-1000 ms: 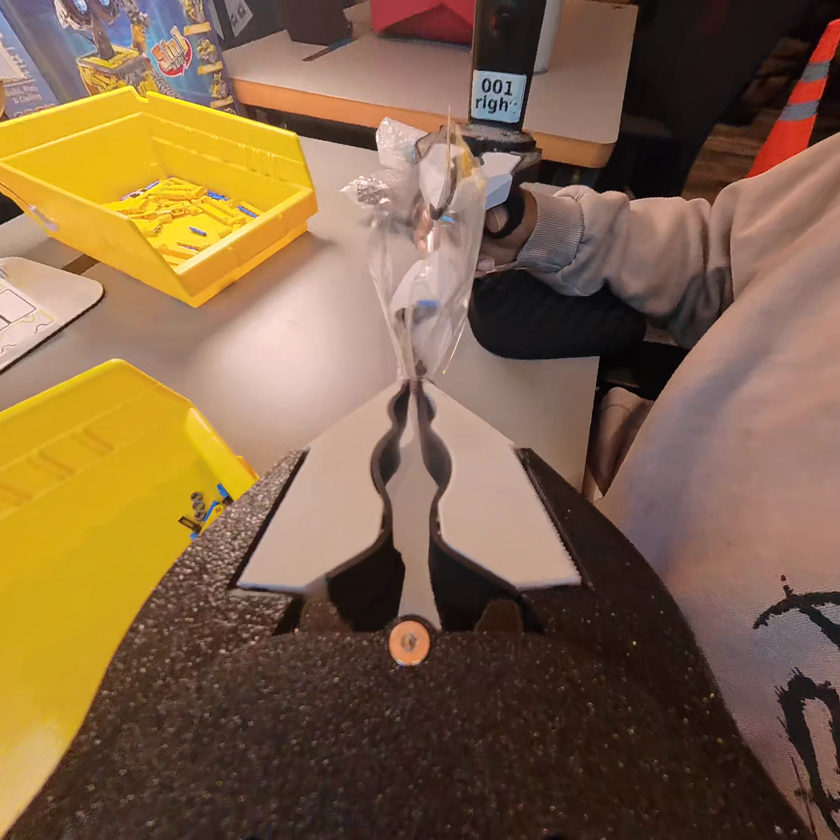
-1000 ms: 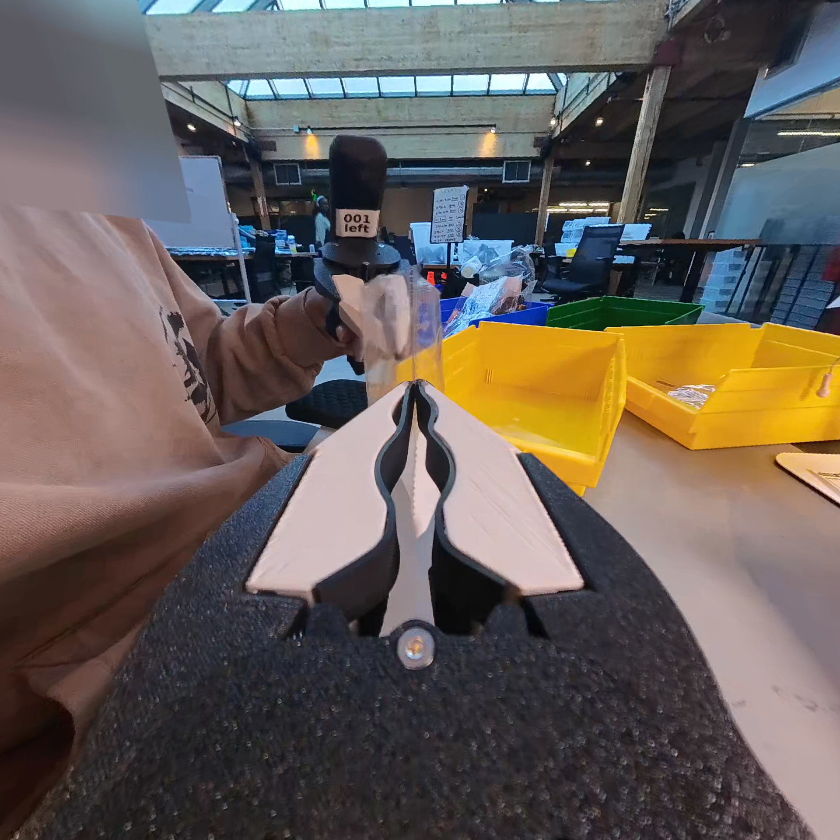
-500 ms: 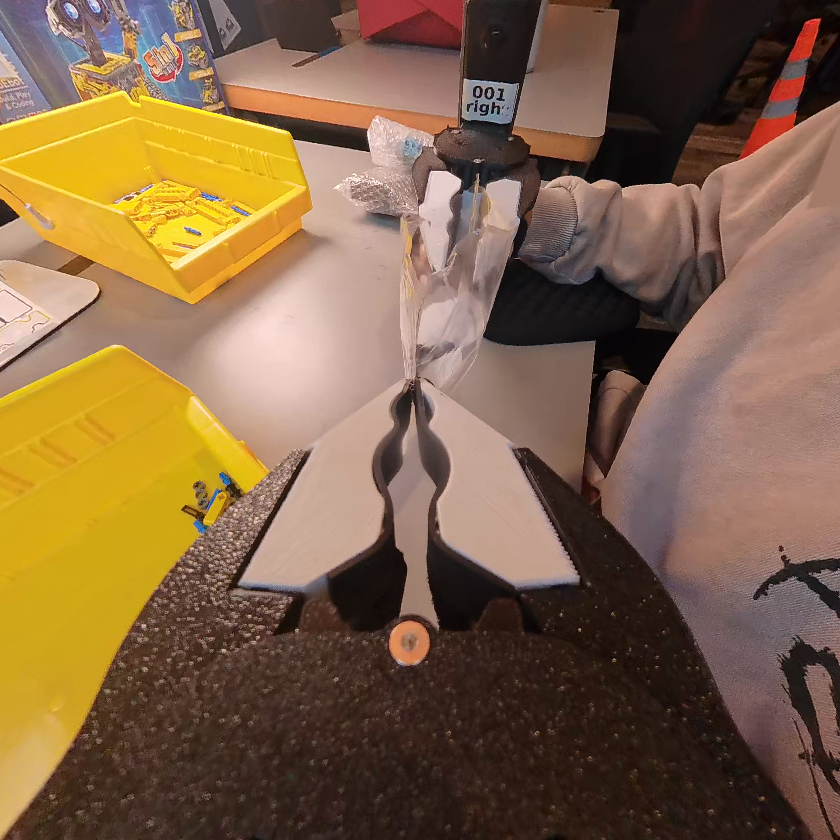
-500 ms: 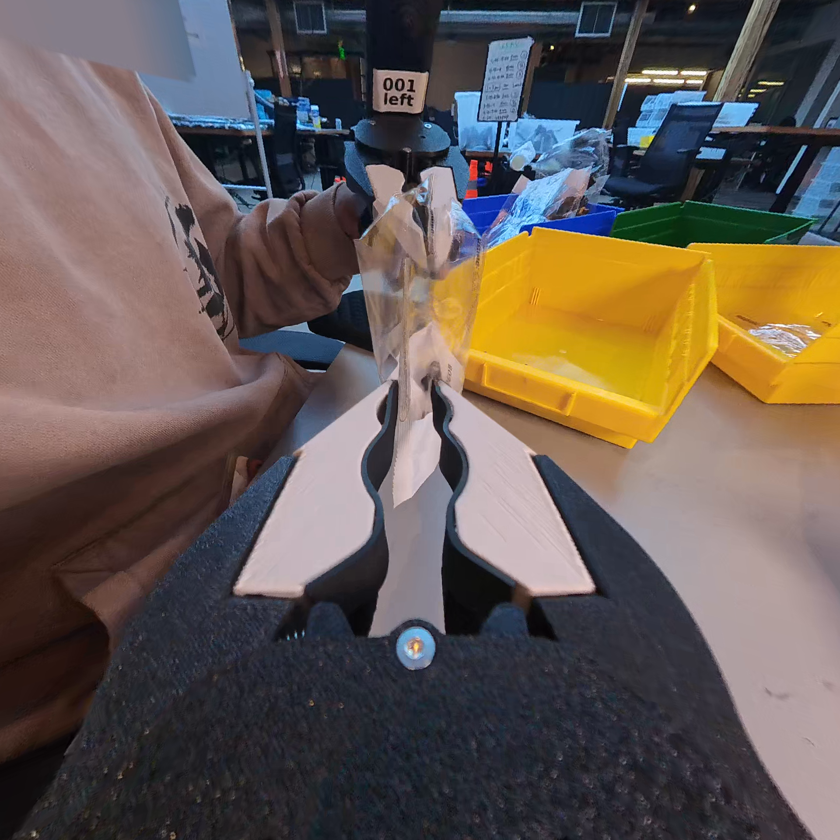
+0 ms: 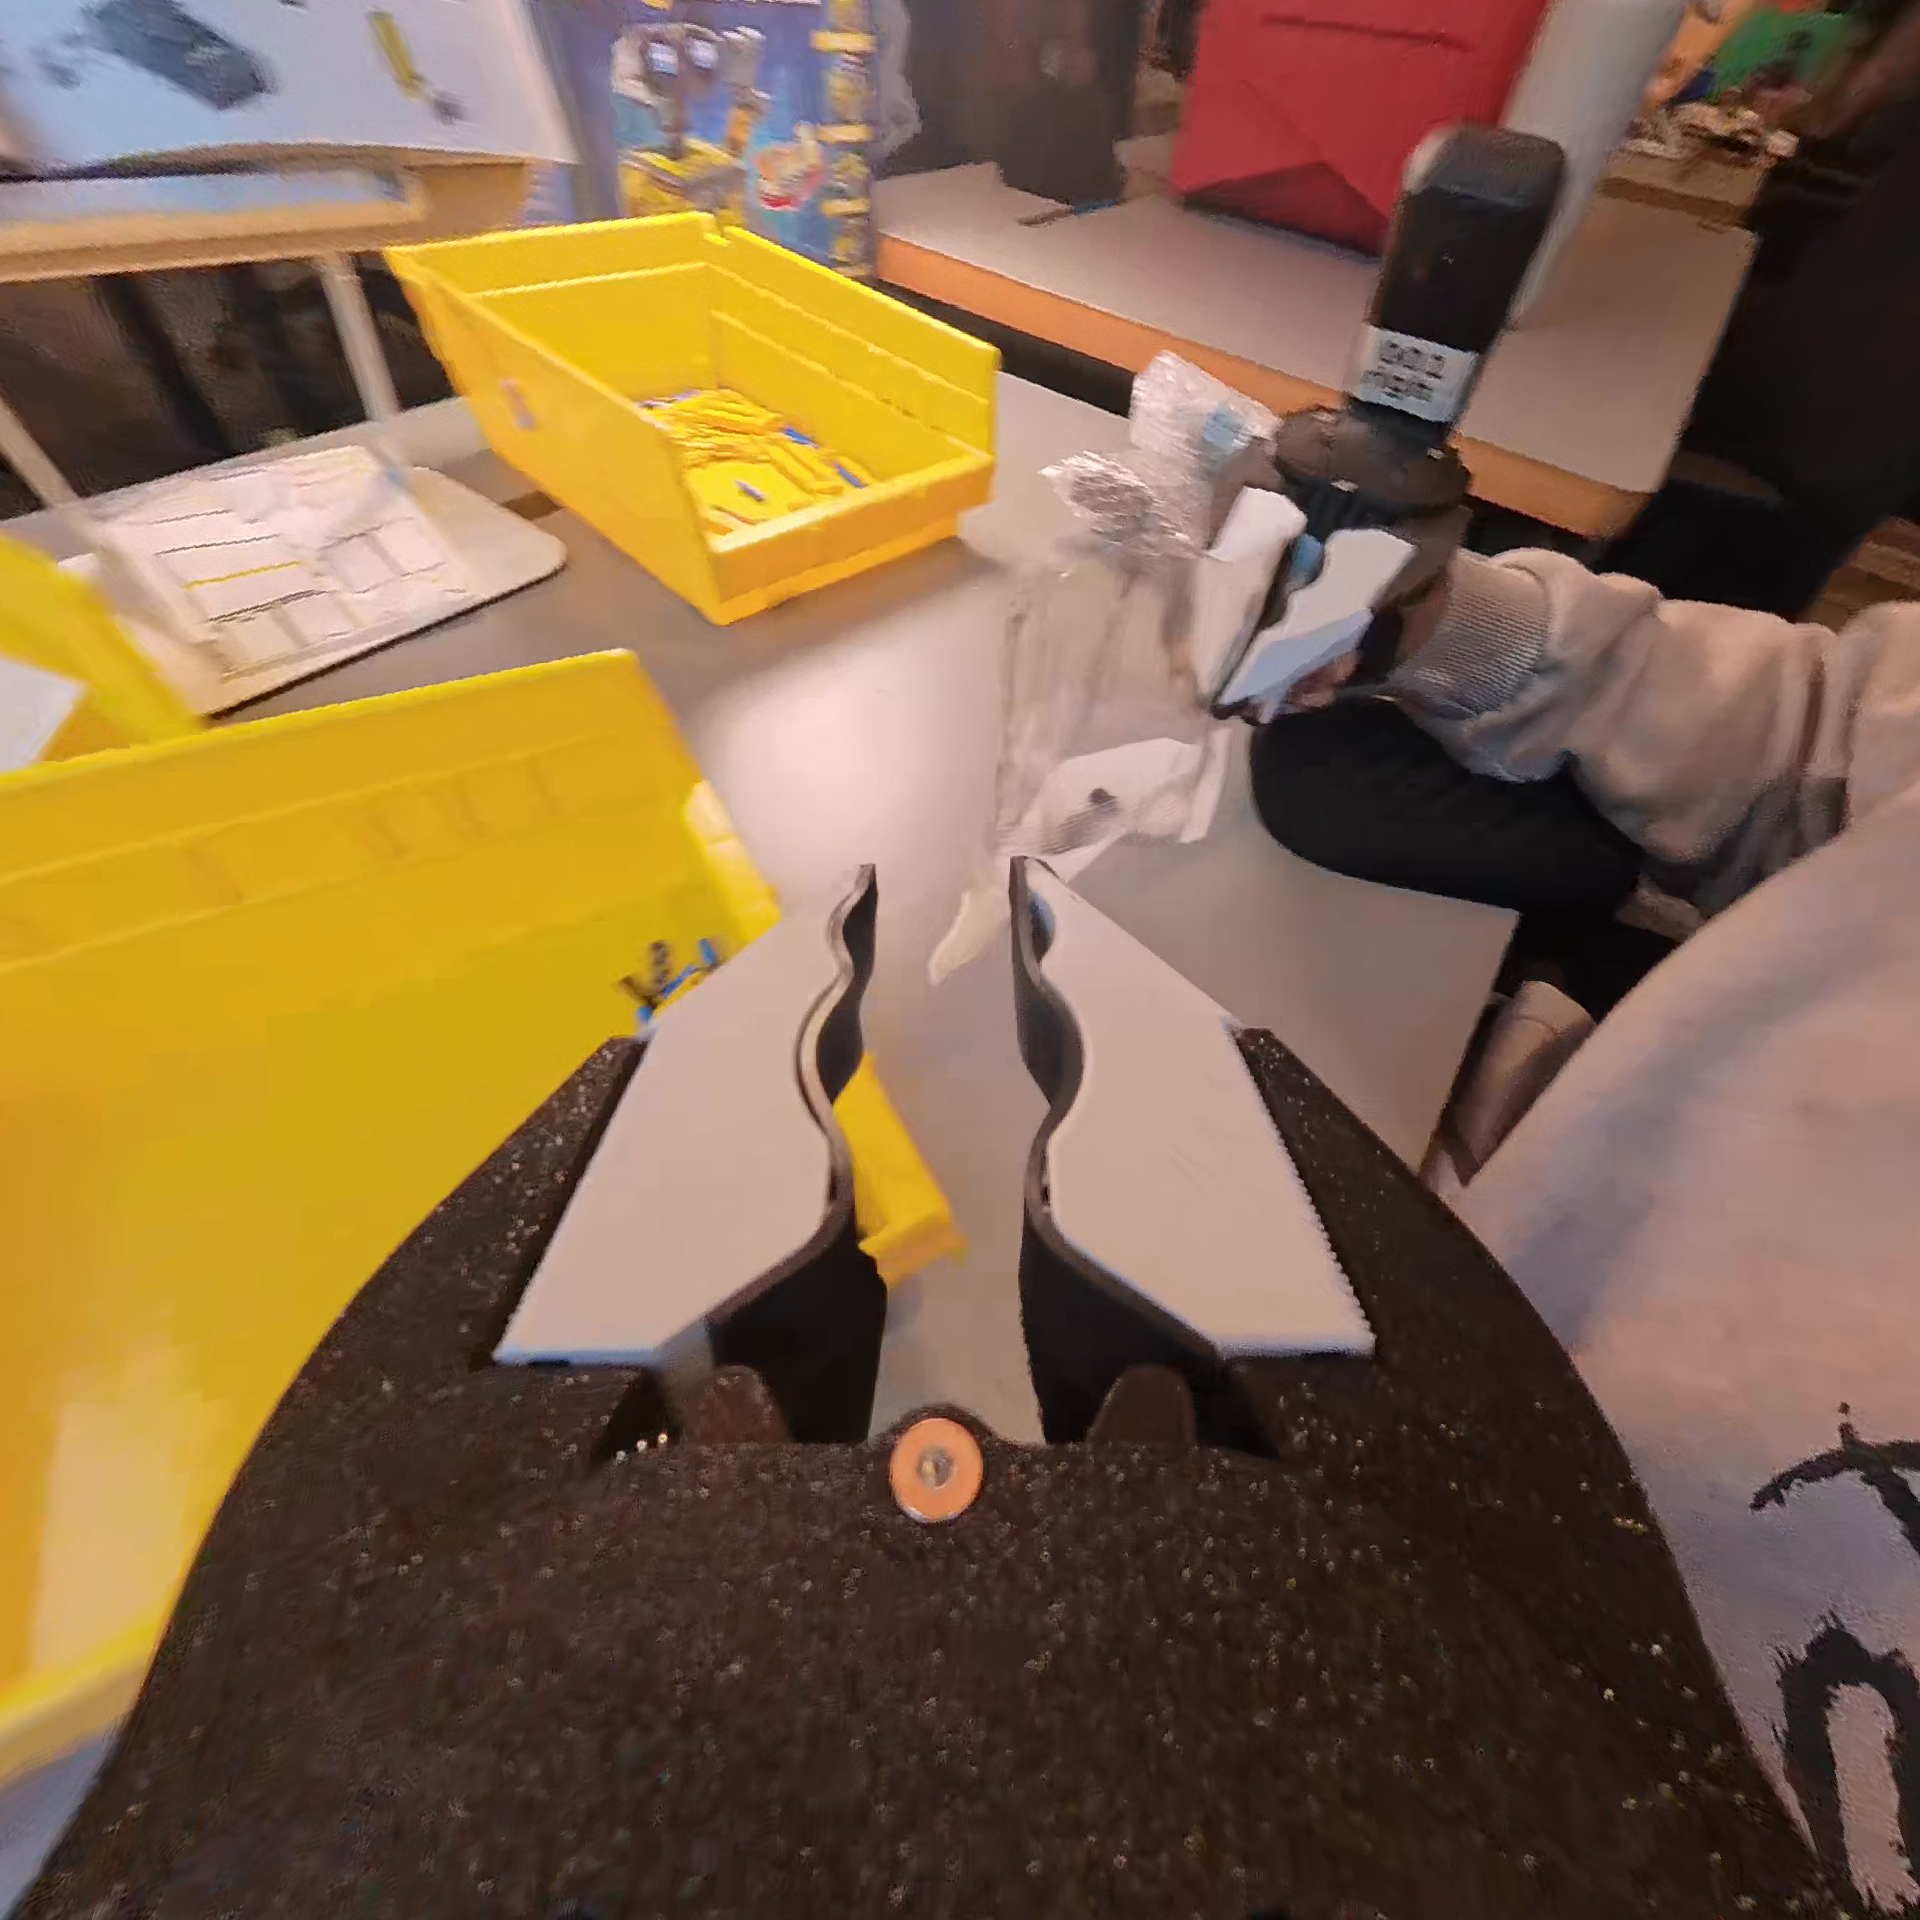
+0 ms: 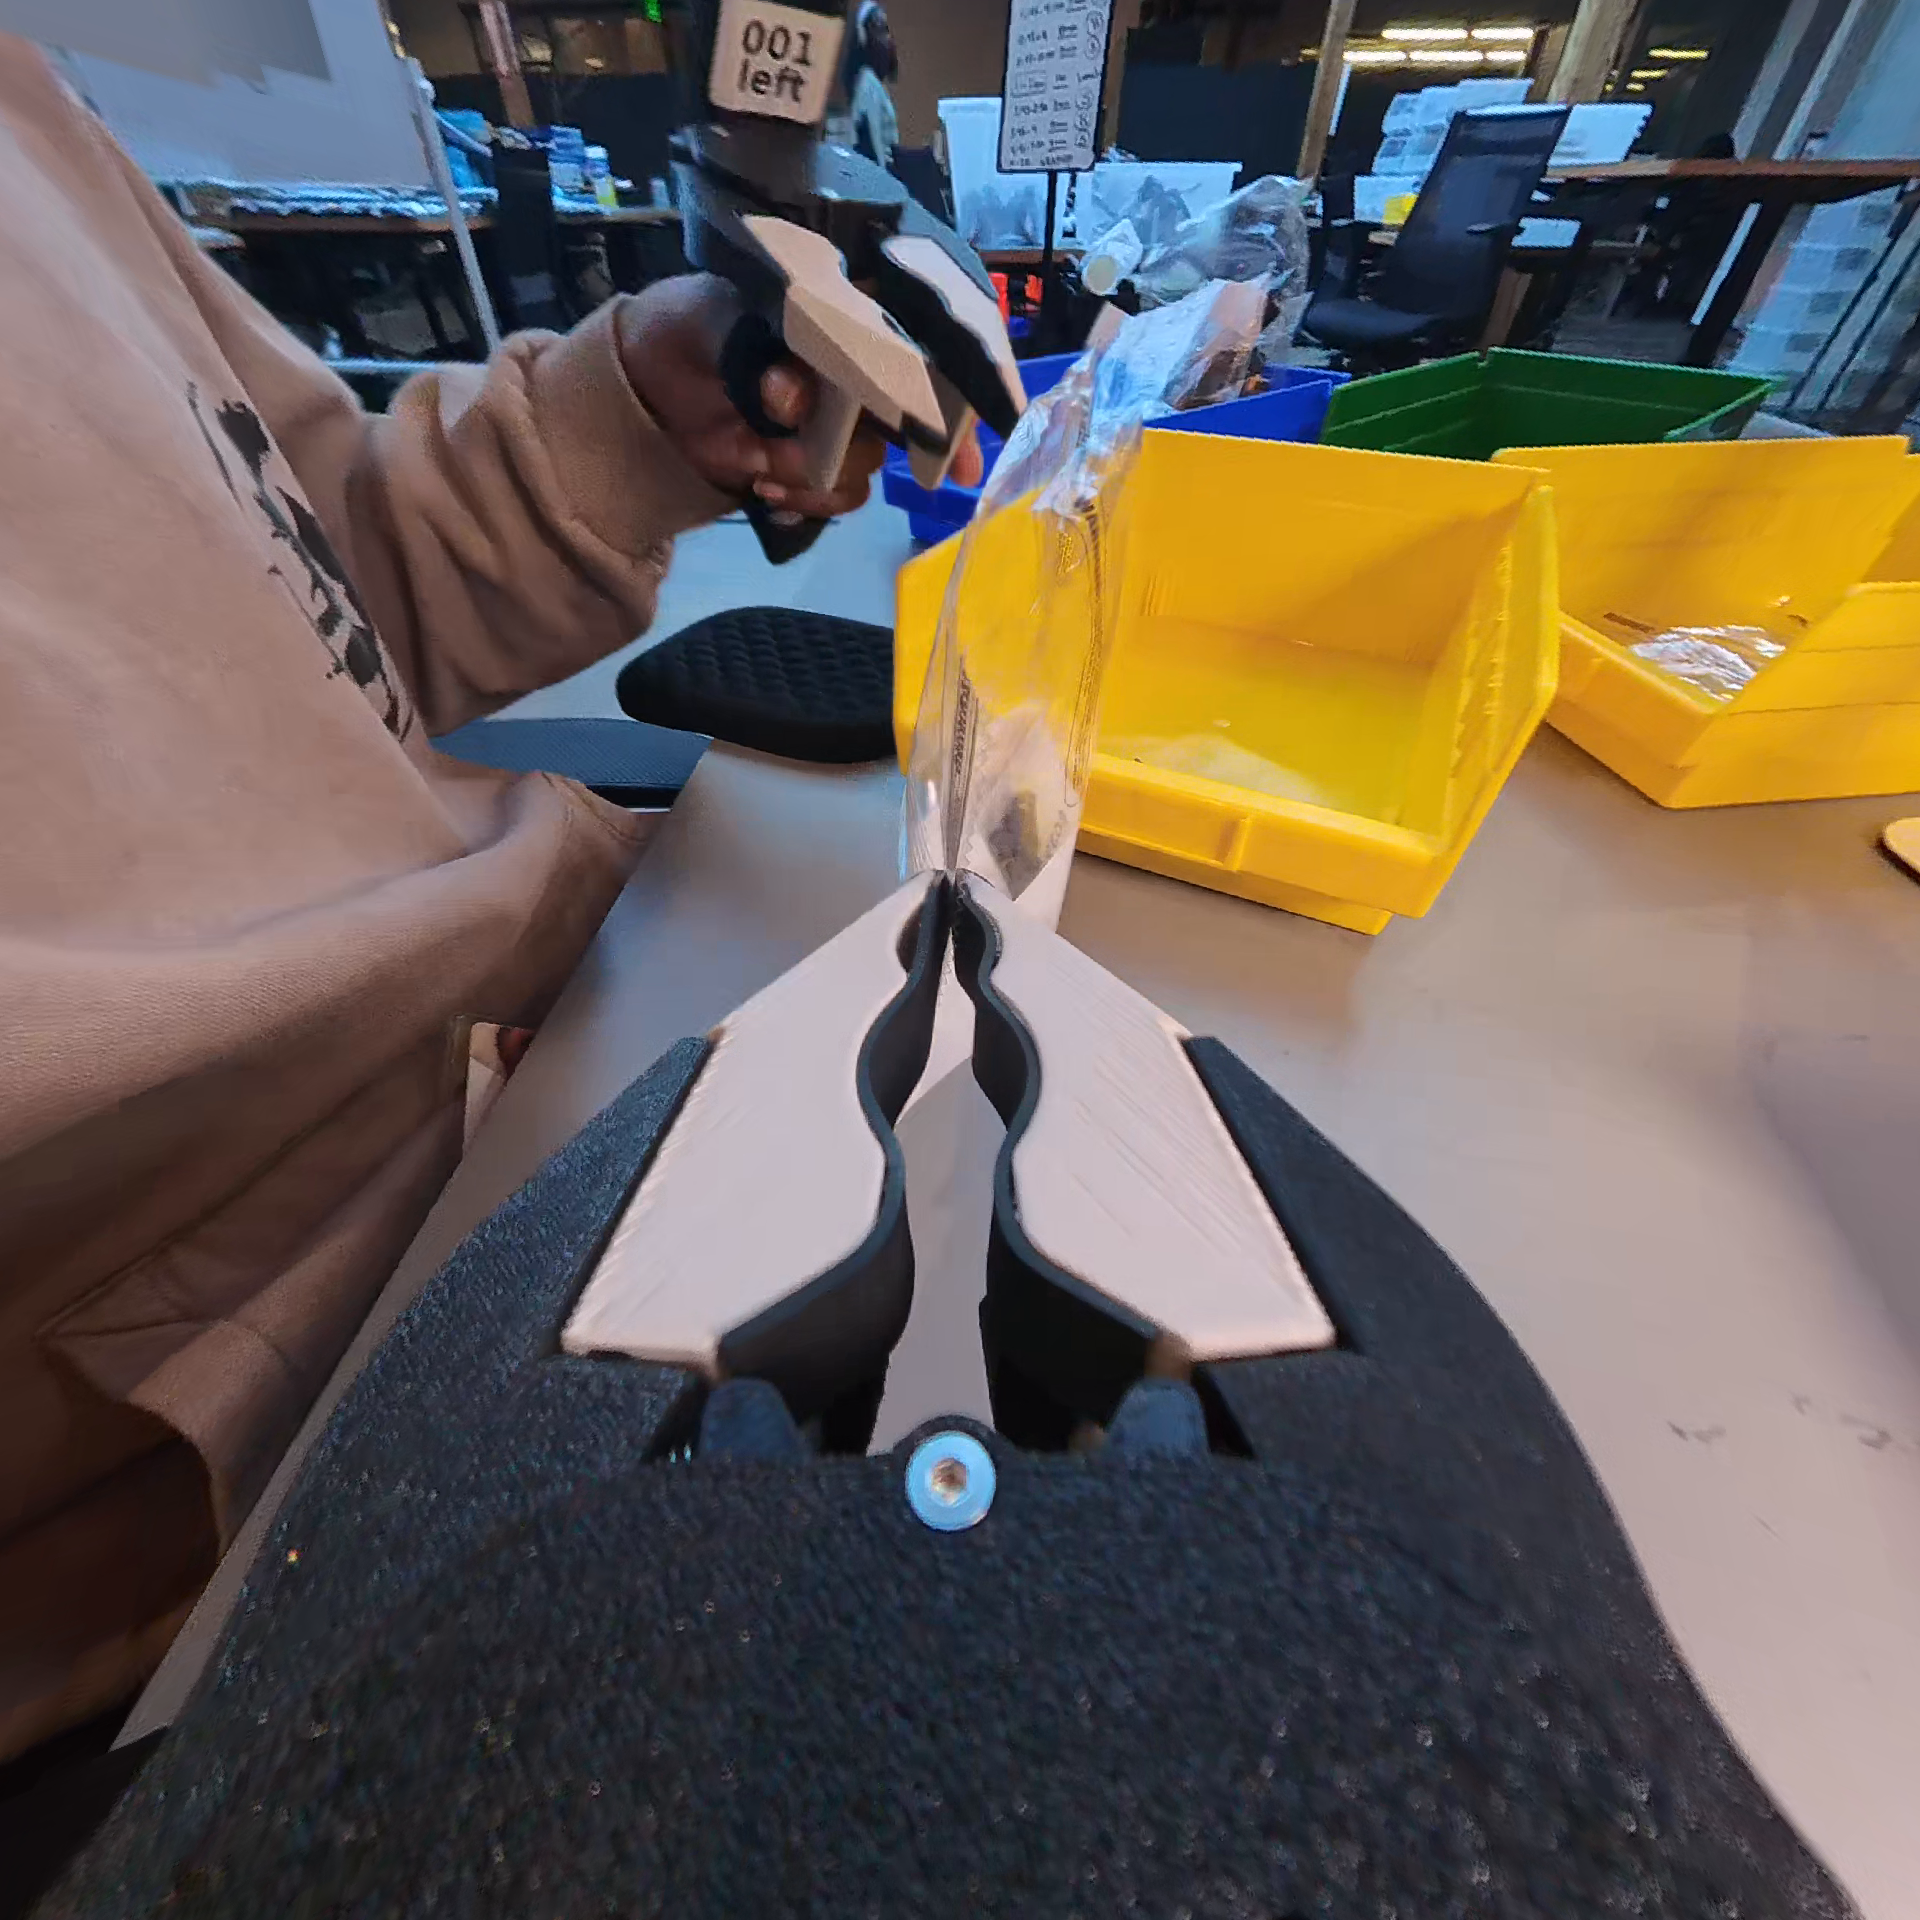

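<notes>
Pinching a clear crinkled plastic bag [image 6: 1023, 665] with small dark pieces inside, the right tool [image 6: 951, 894] holds it above the grey worktop [image 6: 1558, 1091] beside a nearly empty yellow plastic bin [image 6: 1320, 665], while the left tool [image 5: 940, 883] gapes apart, gripping nothing.

The left claw [image 5: 940, 883] hangs with its grey fingers parted, gripping nothing. The right claw [image 6: 948, 883] is pinched together at the tips, angled upward.
</notes>
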{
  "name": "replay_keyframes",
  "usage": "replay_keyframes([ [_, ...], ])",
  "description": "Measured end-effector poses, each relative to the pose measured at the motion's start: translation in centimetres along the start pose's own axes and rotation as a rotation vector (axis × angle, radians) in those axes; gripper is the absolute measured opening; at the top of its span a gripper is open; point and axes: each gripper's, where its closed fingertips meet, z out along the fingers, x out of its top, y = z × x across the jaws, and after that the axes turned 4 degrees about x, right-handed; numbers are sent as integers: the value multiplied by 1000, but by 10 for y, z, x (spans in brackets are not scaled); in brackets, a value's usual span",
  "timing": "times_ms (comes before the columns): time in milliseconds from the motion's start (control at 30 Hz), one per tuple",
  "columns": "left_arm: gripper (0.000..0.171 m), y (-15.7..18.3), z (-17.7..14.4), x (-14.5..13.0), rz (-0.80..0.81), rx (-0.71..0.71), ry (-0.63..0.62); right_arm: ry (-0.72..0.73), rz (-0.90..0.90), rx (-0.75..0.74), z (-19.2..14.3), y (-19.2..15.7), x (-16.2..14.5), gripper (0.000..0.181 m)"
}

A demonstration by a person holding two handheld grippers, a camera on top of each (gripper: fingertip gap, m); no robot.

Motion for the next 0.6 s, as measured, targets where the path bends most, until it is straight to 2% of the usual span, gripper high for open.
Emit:
replay_keyframes([
  [67,31,-43,-36,-2,-97,196,13,-7,9,-26,-2,6,-2,0],
  [167,51,-102,-99,-26,-265,463,-5,-15,10,-44,-3,10,-3,0],
  [267,66,-119,-126,-54,-454,493,-9,-17,0,-46,-2,8,-1,0],
  [367,82,-117,-107,-76,-567,422,-49,-15,-1,-50,-2,8,1,0],
  [500,96,-121,-59,-72,-599,365,-58,-16,-3,-42,0,6,0,0],
  [533,97,-127,-53,-75,-584,386,-83,-17,-5,-44,0,6,0,0],
  [600,82,-134,-44,-79,-542,403,-125,-14,-5,-45,0,5,0,0],
])
